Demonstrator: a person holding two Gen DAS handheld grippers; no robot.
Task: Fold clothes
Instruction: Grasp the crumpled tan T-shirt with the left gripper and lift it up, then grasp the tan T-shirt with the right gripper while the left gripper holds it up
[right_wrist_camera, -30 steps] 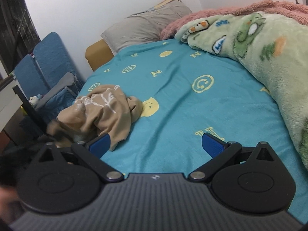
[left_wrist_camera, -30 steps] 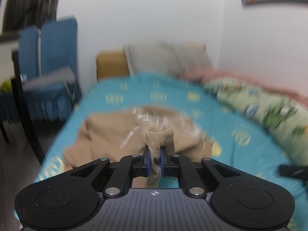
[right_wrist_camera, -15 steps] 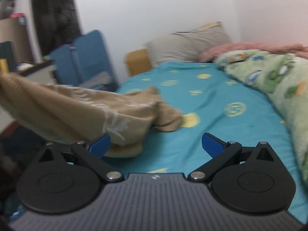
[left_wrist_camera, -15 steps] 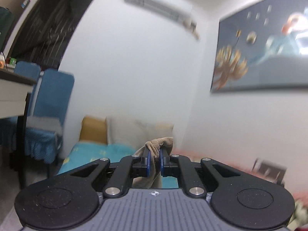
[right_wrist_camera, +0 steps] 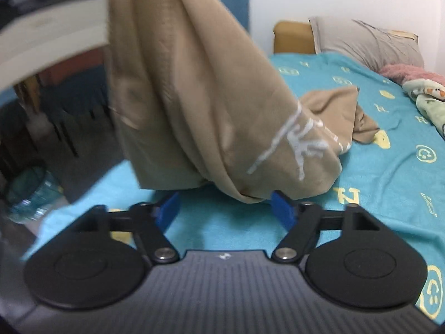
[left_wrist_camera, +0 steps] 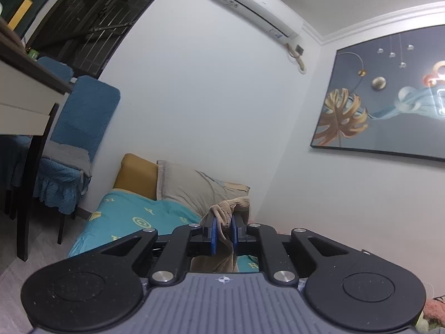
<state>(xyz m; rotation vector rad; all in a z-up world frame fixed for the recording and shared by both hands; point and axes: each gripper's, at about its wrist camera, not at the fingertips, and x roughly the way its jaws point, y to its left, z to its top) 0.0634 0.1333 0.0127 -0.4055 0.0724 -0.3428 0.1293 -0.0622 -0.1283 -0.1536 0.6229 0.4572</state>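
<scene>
Teal bed (right_wrist_camera: 389,183), tan garment (right_wrist_camera: 194,97) hanging raised with its far end trailing on the bed, left gripper (left_wrist_camera: 222,232) clamped tight on a ribbed edge of the garment, right gripper (right_wrist_camera: 226,211) wide open beneath the hanging cloth, gripping nothing

One tan garment (right_wrist_camera: 200,89), two grippers, one pillow (left_wrist_camera: 194,189), one painting (left_wrist_camera: 389,94) (framed) — and one air conditioner (left_wrist_camera: 256,8).

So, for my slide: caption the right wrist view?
Open right gripper below a hanging tan garment over the teal bedsheet.
</scene>
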